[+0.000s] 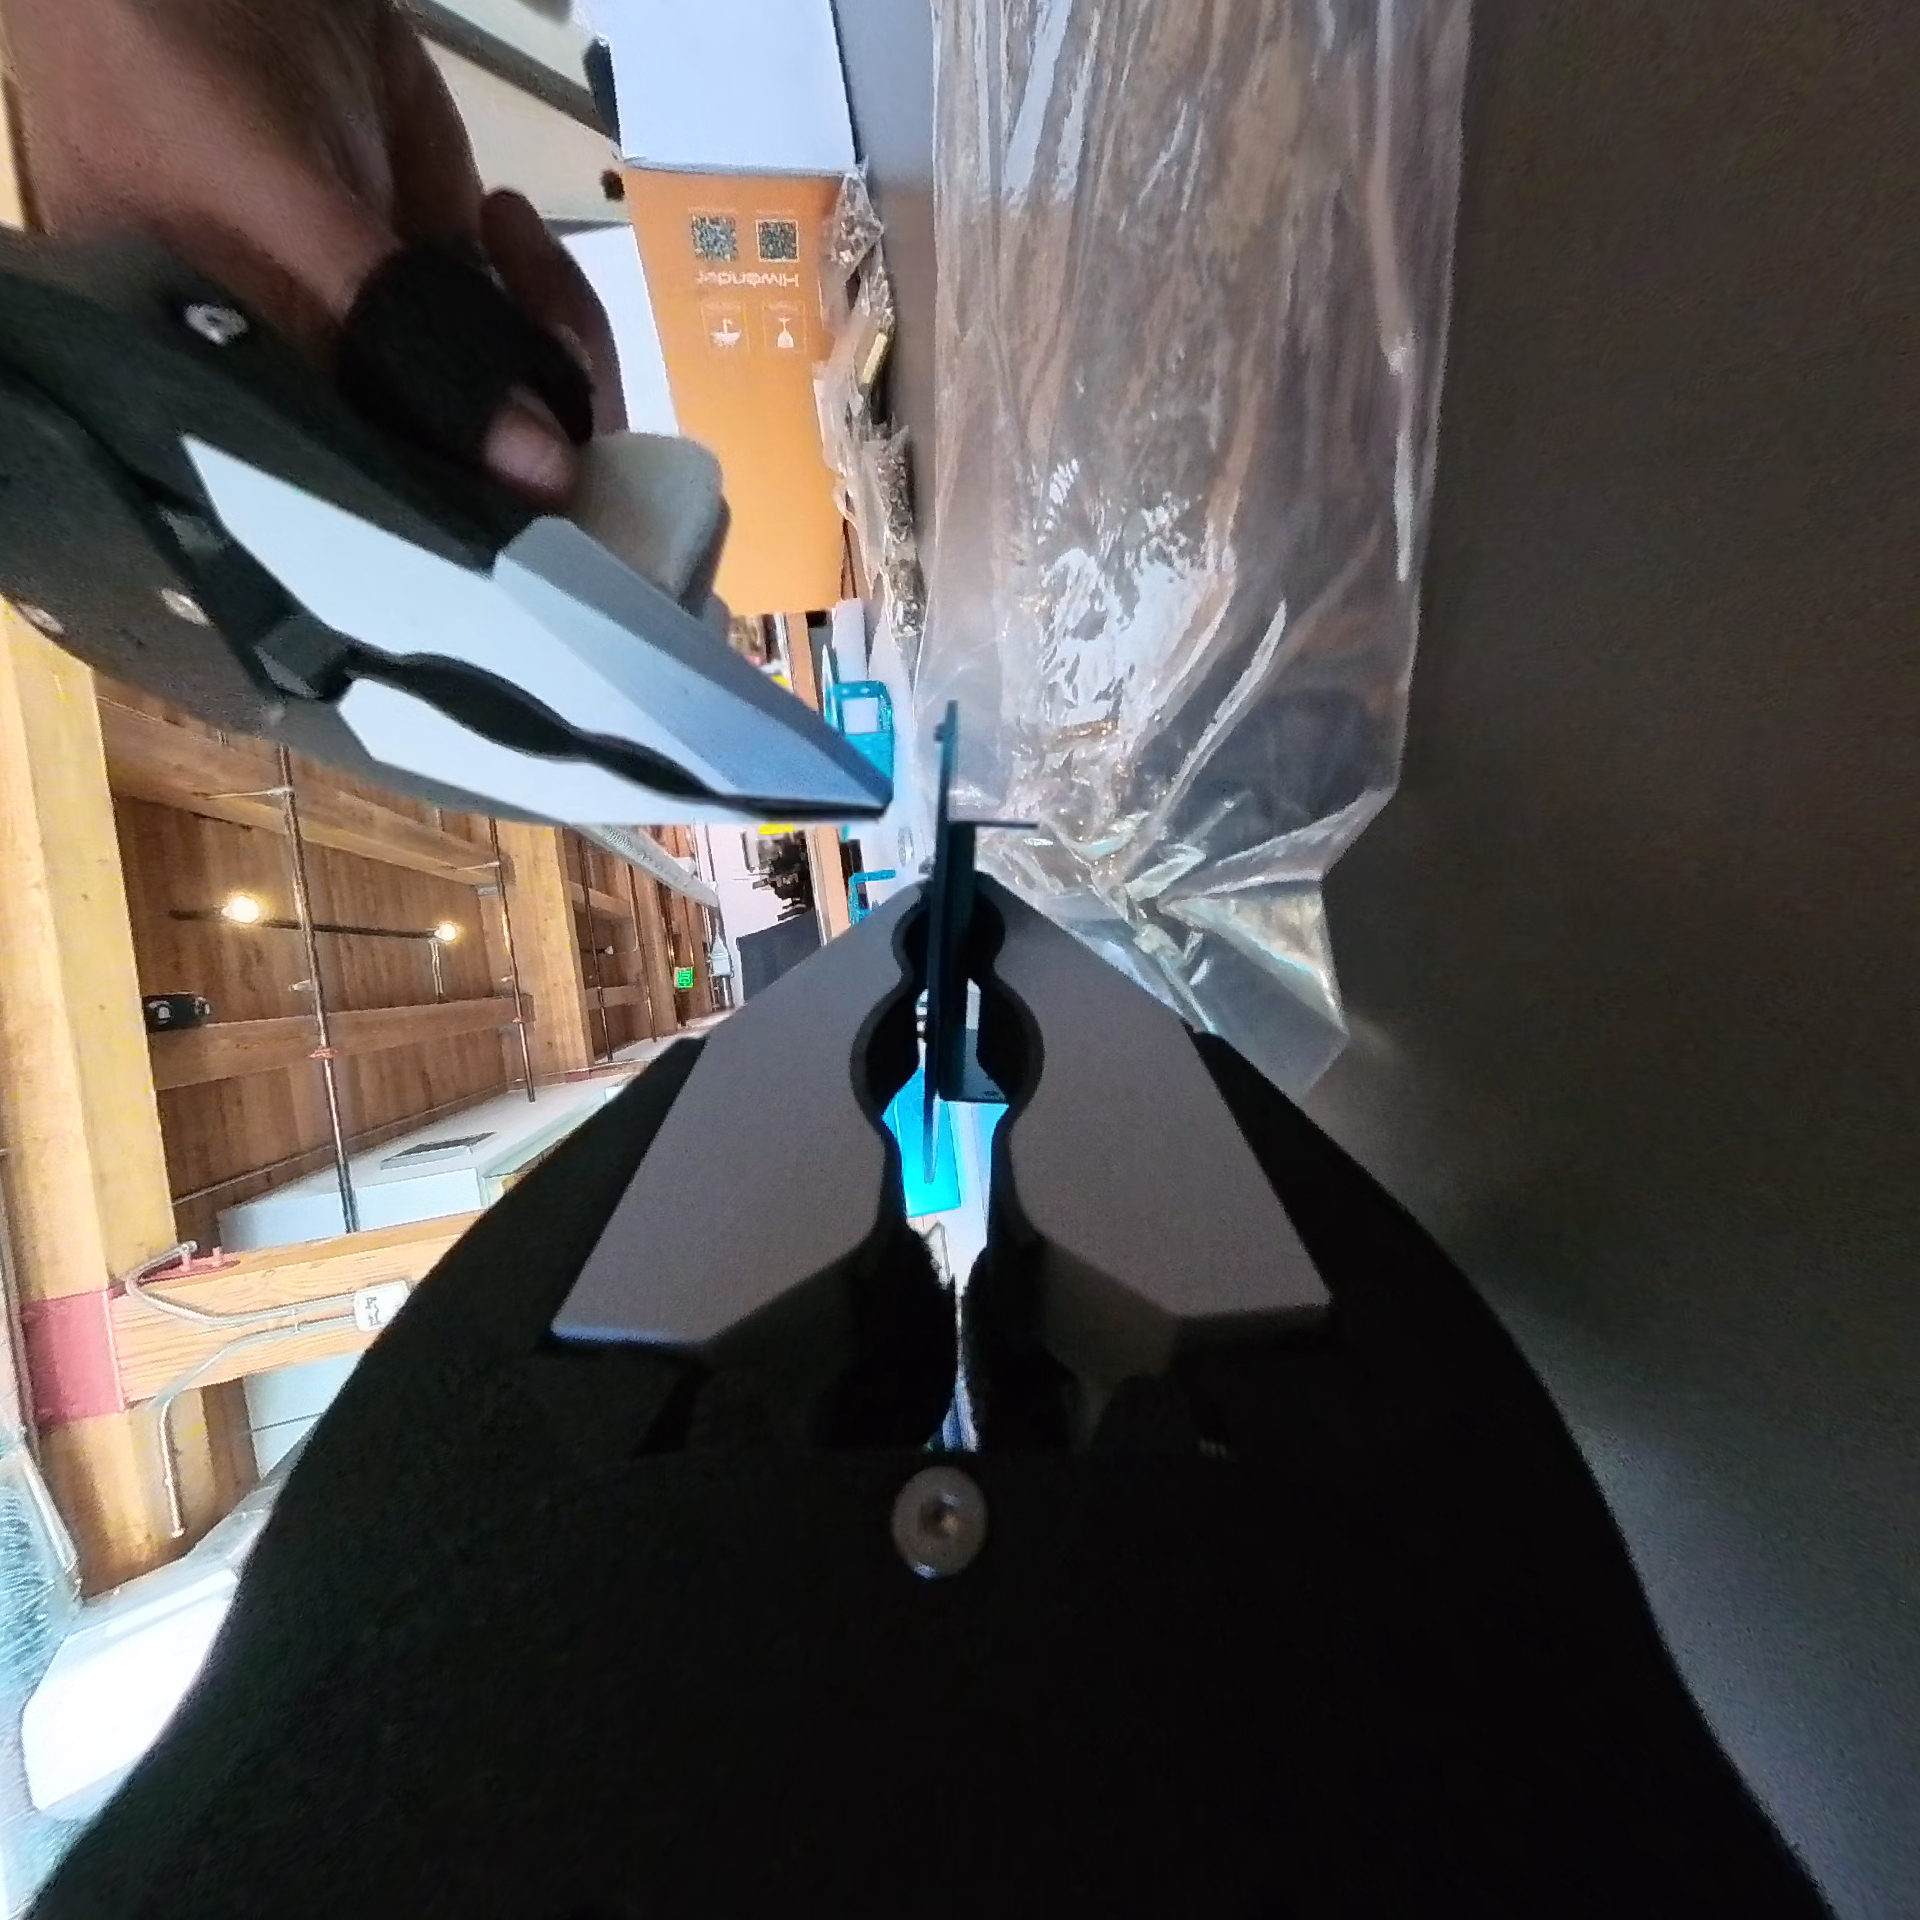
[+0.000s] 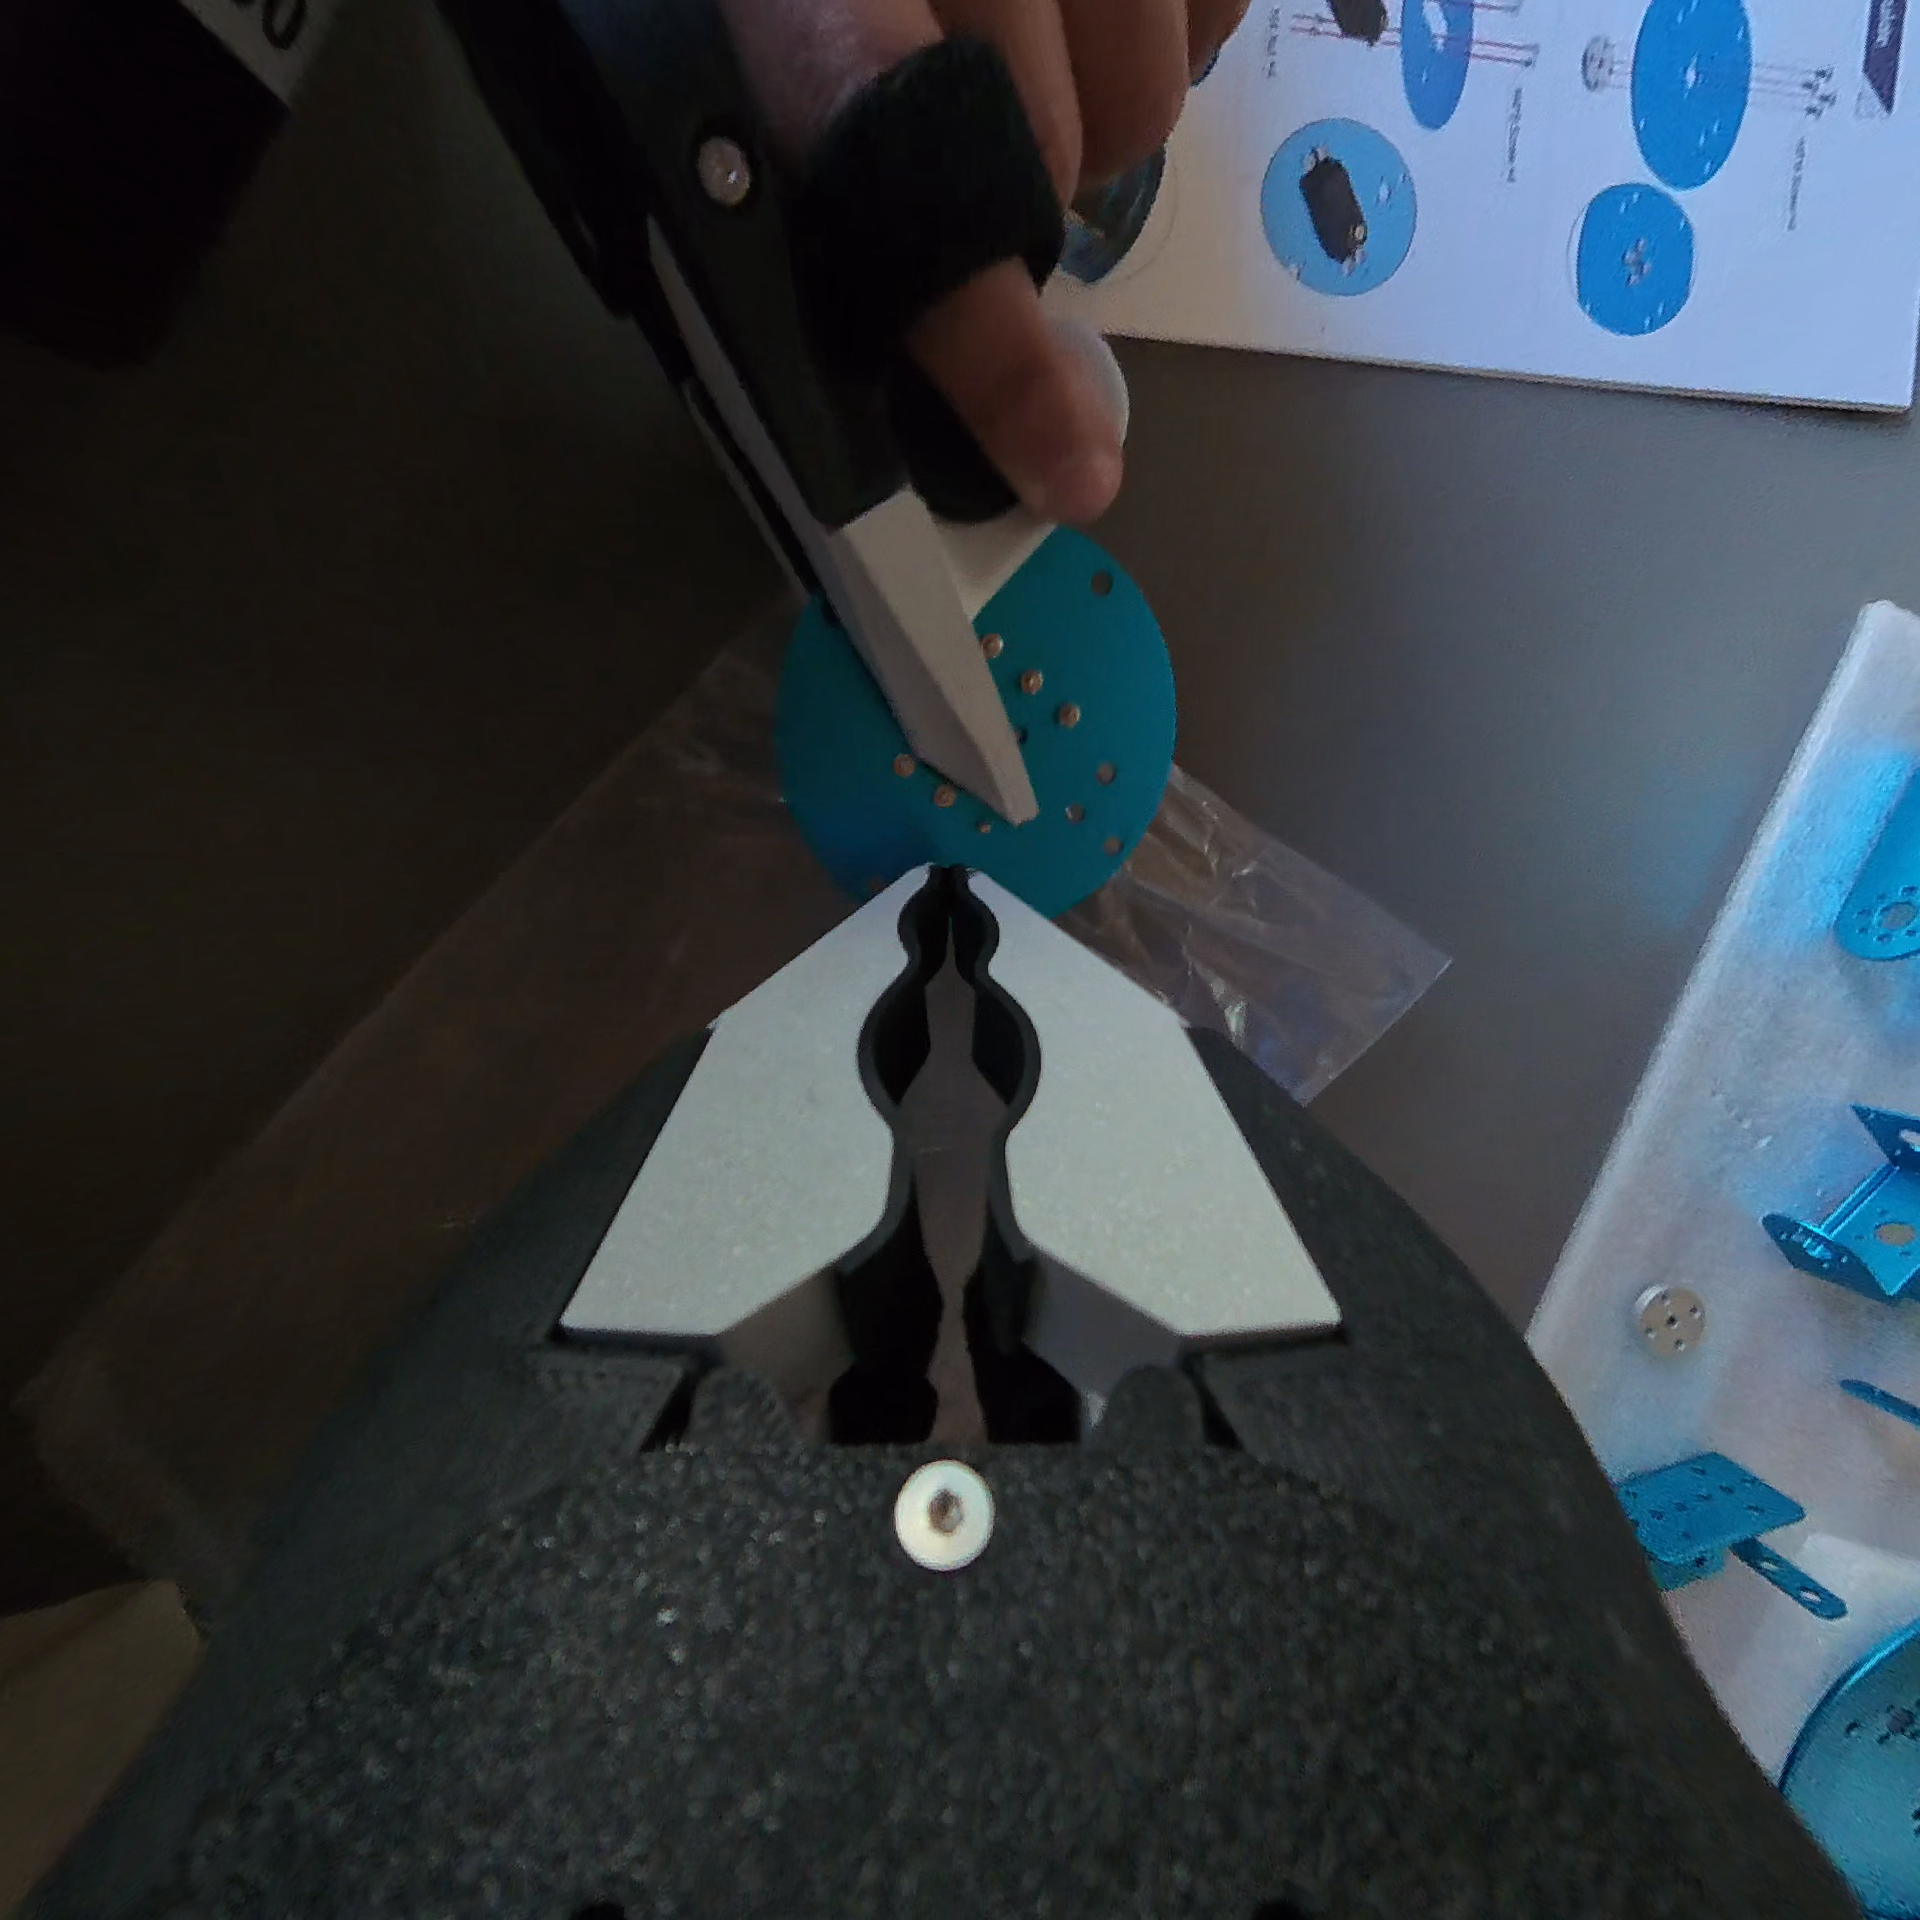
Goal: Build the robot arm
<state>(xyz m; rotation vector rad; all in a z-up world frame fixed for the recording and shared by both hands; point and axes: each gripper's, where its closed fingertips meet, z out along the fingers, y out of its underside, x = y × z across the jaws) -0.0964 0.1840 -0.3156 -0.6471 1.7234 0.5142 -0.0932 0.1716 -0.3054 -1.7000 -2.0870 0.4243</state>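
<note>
The left gripper [image 1: 951, 914] is clenched on a blue disc [image 1: 954, 935], seen edge-on in its own view as a thin dark plate pinched between the jaw tips and standing out past them. From the right wrist view the same disc [image 2: 1081, 748] shows its flat face, round and drilled with small holes, with the left gripper [image 2: 1013, 810] laid across it from above and a person's hand [image 2: 997, 343] with a black finger strap behind it.

The right gripper [image 2: 951, 883] has its jaws drawn together, tips at the lower edge of the disc; whether they actually pinch the edge cannot be told. In the left wrist view the right gripper [image 1: 873, 805] comes in from the upper left, its tips just beside the disc.

Beyond the disc lies a clear plastic bag [image 2: 1278, 935] on the dark table [image 2: 1455, 623]. To the right of the right gripper sits a white tray [image 2: 1704, 1195] with blue metal brackets [image 2: 1860, 1226]. Ahead and to the right lies a printed sheet [image 2: 1558, 187].
</note>
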